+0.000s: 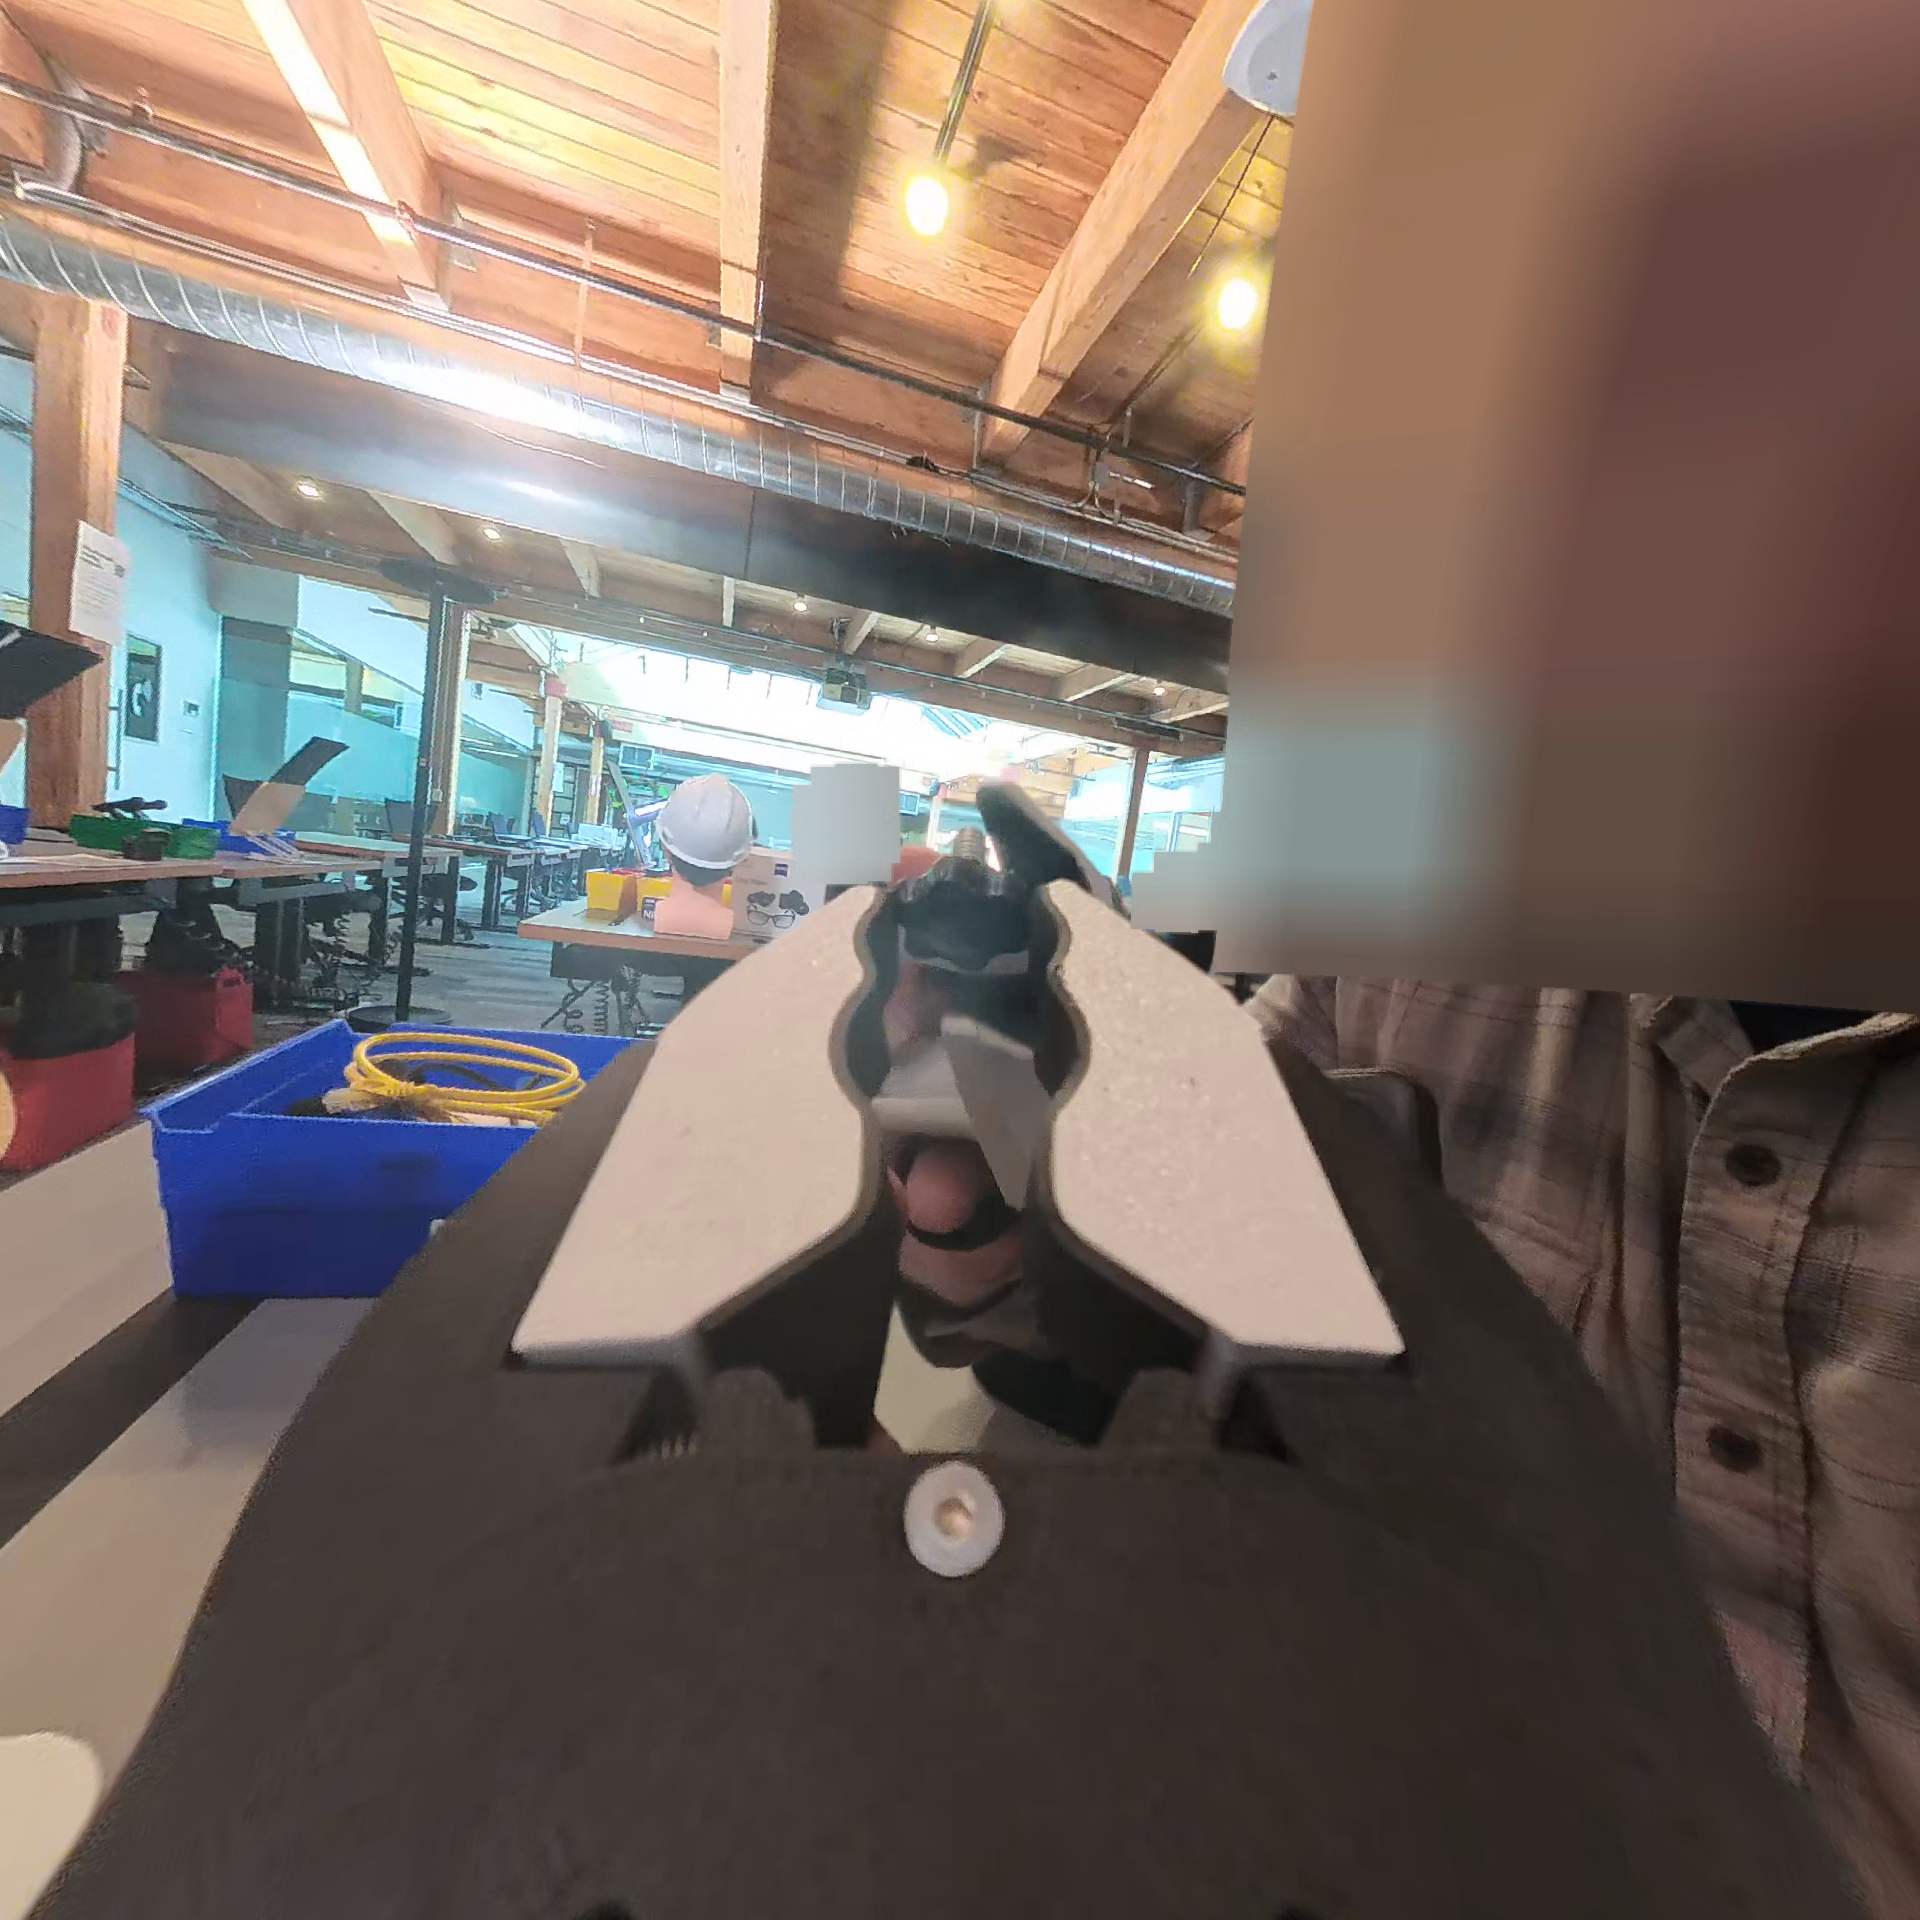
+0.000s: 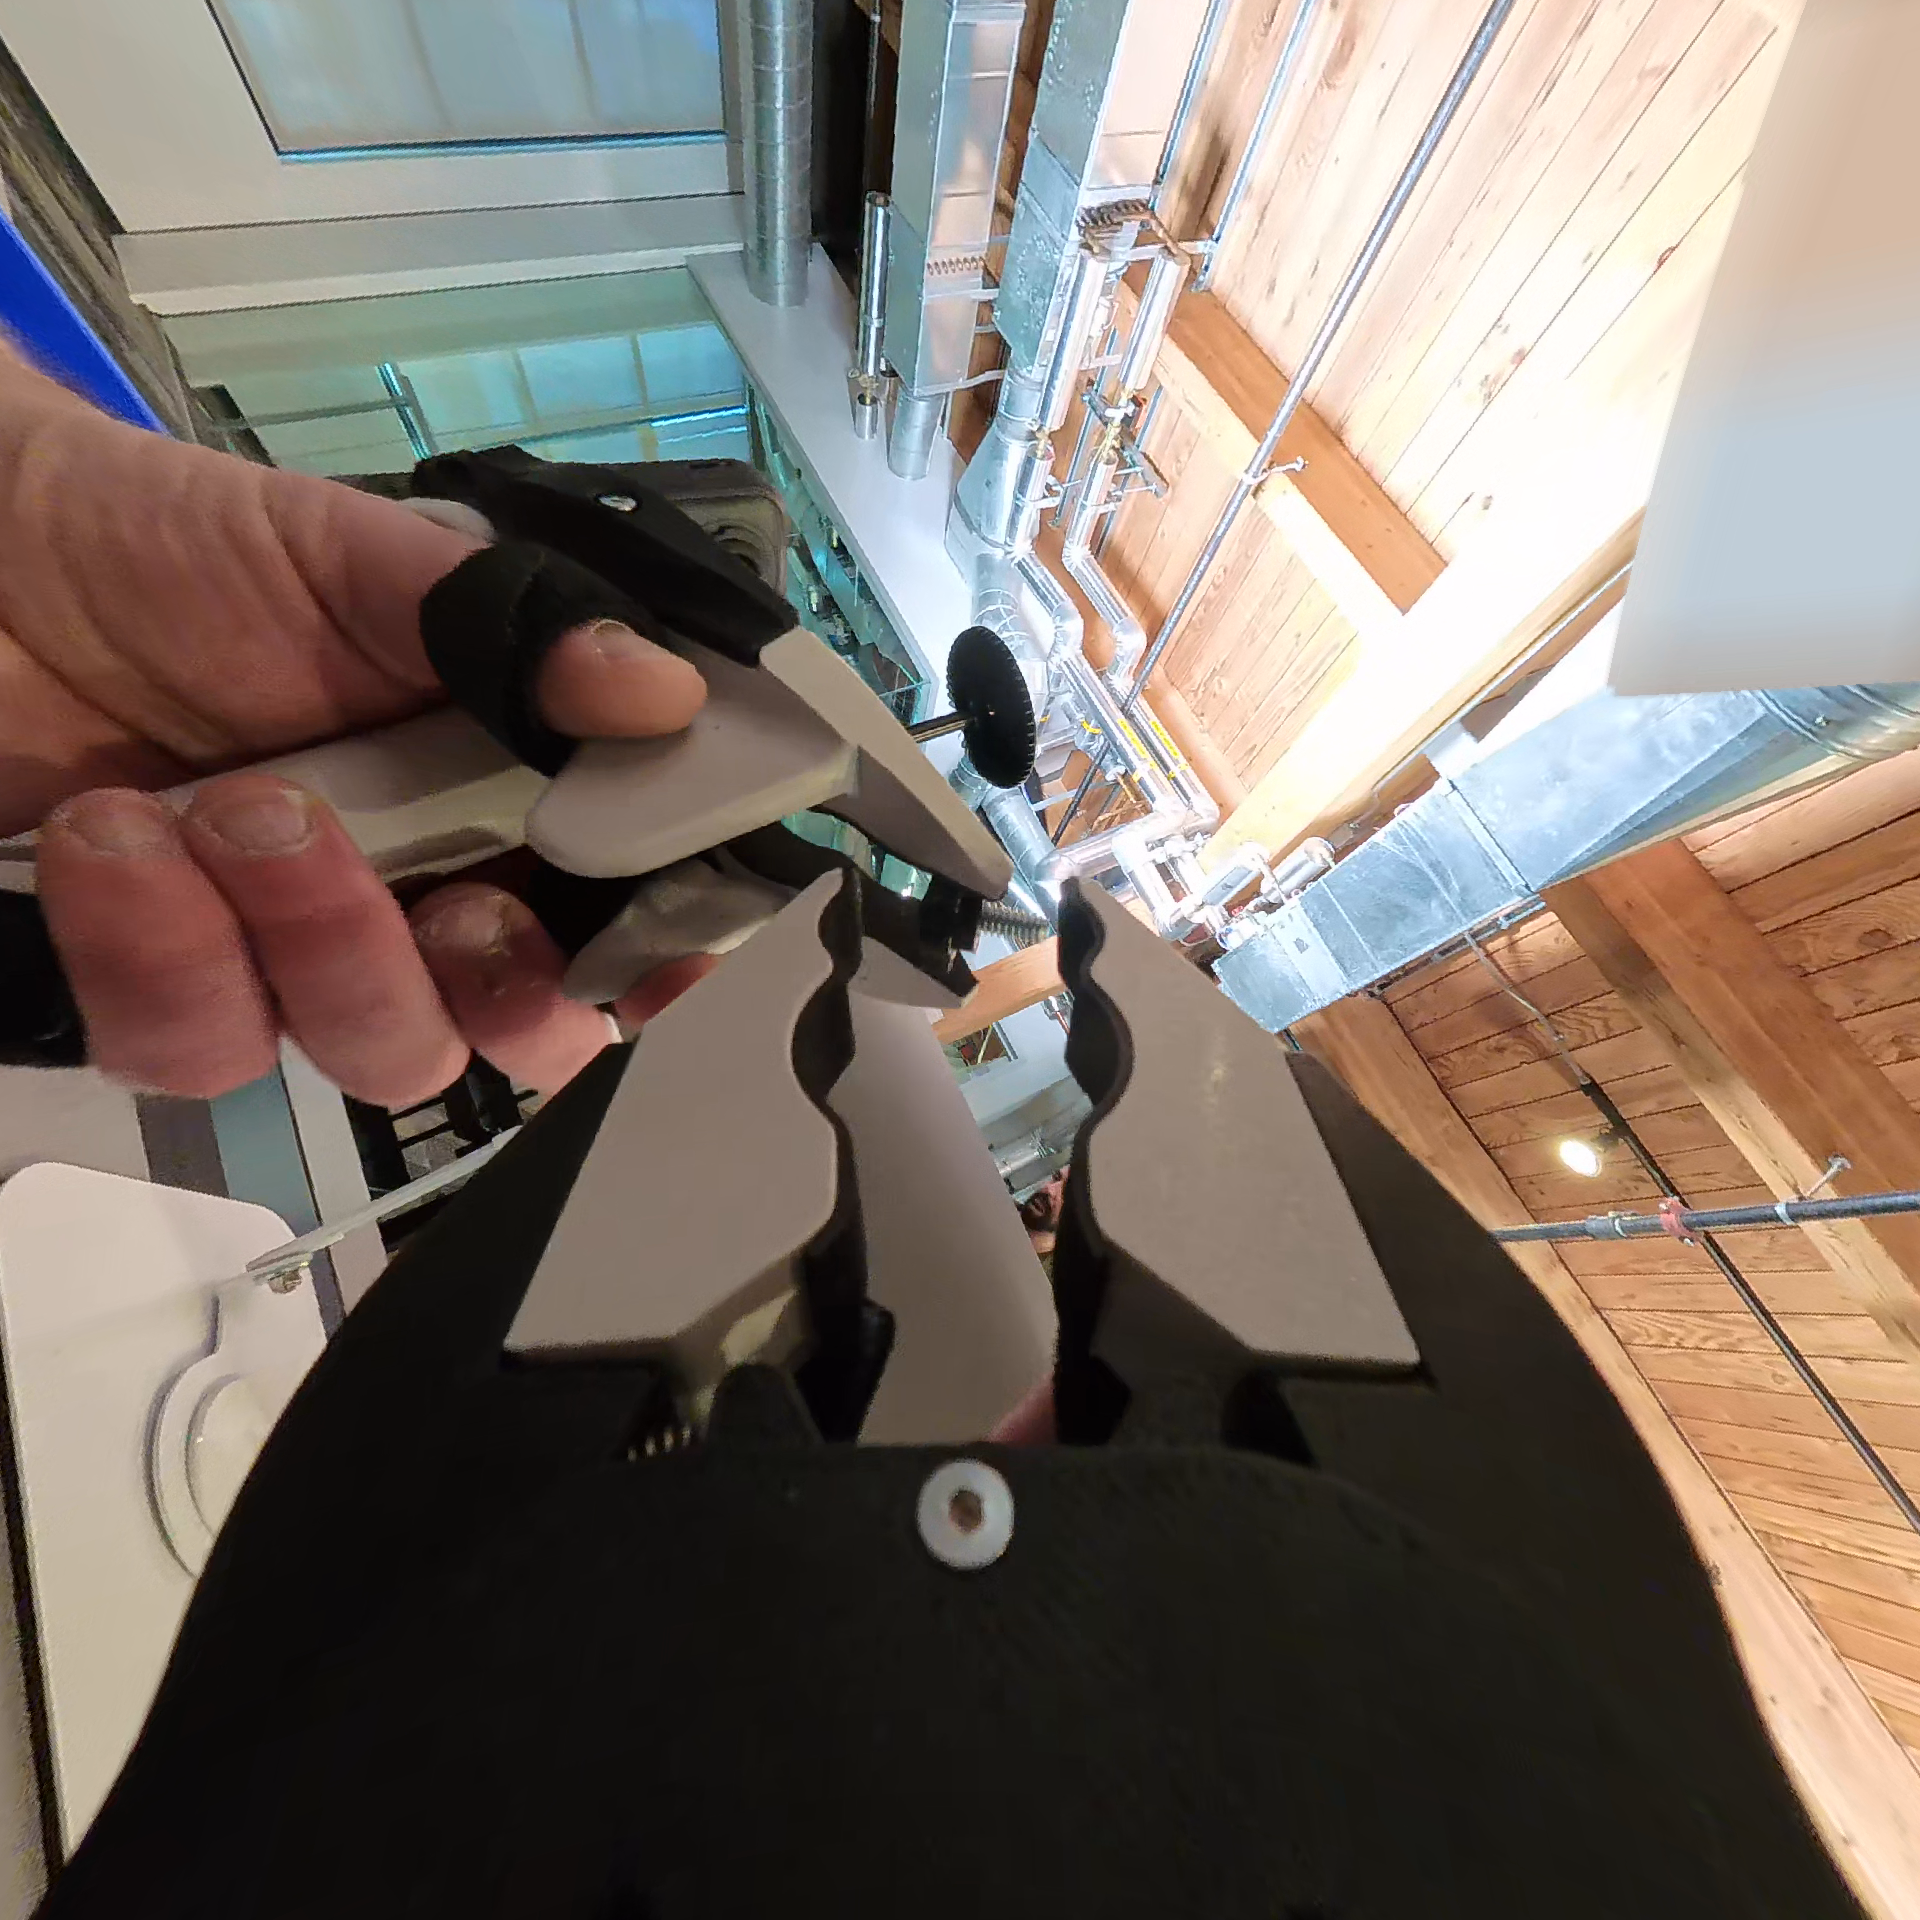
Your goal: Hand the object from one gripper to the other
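Observation:
The object is a black knob (image 1: 948, 914) on a threaded metal screw (image 1: 963, 840). My left gripper (image 1: 956, 896) is shut on the knob, held up in the air. In the right wrist view the left gripper's grey fingers (image 2: 831, 727) come in from the left and clamp the knob (image 2: 940, 920), with the screw (image 2: 1003, 920) pointing right. My right gripper (image 2: 956, 888) is open, with its two fingertips on either side of the screw's threaded end and not touching it. One right finger (image 1: 1023, 831) shows just behind the knob.
A person's hand (image 2: 260, 675) holds the left gripper, and a plaid shirt (image 1: 1558, 1299) is close on the right. A blue bin (image 1: 270, 1164) with yellow cable sits low on the left. A black toothed disc (image 2: 987, 717) on a thin rod shows beyond the left gripper. Only a small space, under 4 cm, lies between the two pairs of fingers.

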Available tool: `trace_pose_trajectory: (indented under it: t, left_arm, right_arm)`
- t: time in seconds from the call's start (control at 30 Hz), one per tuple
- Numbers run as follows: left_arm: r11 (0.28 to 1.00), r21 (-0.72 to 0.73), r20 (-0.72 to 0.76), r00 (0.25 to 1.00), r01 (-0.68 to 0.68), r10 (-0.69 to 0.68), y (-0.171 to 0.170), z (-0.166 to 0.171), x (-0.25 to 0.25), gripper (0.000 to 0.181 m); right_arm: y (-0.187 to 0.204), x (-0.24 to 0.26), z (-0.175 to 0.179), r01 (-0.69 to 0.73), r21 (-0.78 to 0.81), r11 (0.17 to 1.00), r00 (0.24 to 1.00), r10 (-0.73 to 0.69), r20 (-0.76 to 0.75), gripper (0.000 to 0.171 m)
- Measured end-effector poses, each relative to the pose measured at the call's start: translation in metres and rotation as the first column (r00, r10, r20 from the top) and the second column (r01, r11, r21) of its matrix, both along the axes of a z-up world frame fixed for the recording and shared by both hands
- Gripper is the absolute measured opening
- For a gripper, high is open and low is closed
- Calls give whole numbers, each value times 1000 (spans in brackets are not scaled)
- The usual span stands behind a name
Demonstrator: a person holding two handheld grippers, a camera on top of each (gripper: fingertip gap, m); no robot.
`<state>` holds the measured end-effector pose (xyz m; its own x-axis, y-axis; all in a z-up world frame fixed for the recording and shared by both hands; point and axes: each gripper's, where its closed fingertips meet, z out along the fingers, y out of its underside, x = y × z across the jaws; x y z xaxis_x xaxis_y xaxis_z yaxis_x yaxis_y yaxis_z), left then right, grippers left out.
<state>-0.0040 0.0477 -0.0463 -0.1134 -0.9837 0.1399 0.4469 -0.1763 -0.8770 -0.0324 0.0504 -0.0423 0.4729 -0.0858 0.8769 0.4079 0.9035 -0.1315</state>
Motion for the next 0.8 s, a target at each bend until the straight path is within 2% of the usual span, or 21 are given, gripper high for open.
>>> trace_pose_trajectory:
  t: [0.1, 0.17, 0.23, 0.3, 0.47, 0.57, 0.8]
  left_arm:
    - [998, 56, -68, 998, -2, 6, -1, 2, -6, 24]
    - [994, 108, -172, 985, 25, -6, -4, -2, -11, 23]
    - [981, 189, -301, 954, 39, 20, -10, -11, -14, 23]
    - [969, 234, -430, 903, 82, 28, -17, -25, -16, 23]
    - [951, 250, -612, 791, 182, 9, -28, -58, -15, 24]
    - [940, 237, -660, 751, 248, -32, -39, -72, -8, 24]
    - [929, 214, -753, 656, 304, -41, -44, -99, -2, 24]
  right_arm:
    - [1, 1, -4, -35, -20, 999, 998, 36, 54, 40]
    - [-2, 0, -12, -97, -61, 993, 983, 105, 153, 38]
    - [-4, -1, -28, -152, -203, 967, 938, 206, 280, 34]
    - [-11, 2, -37, -191, -319, 928, 890, 301, 343, 34]
    - [-40, 6, -52, -245, -513, 823, 776, 483, 405, 33]
    - [-49, 2, -76, -186, -544, 818, 711, 495, 500, 45]
    - [-52, -1, -110, -103, -506, 856, 628, 450, 634, 42]
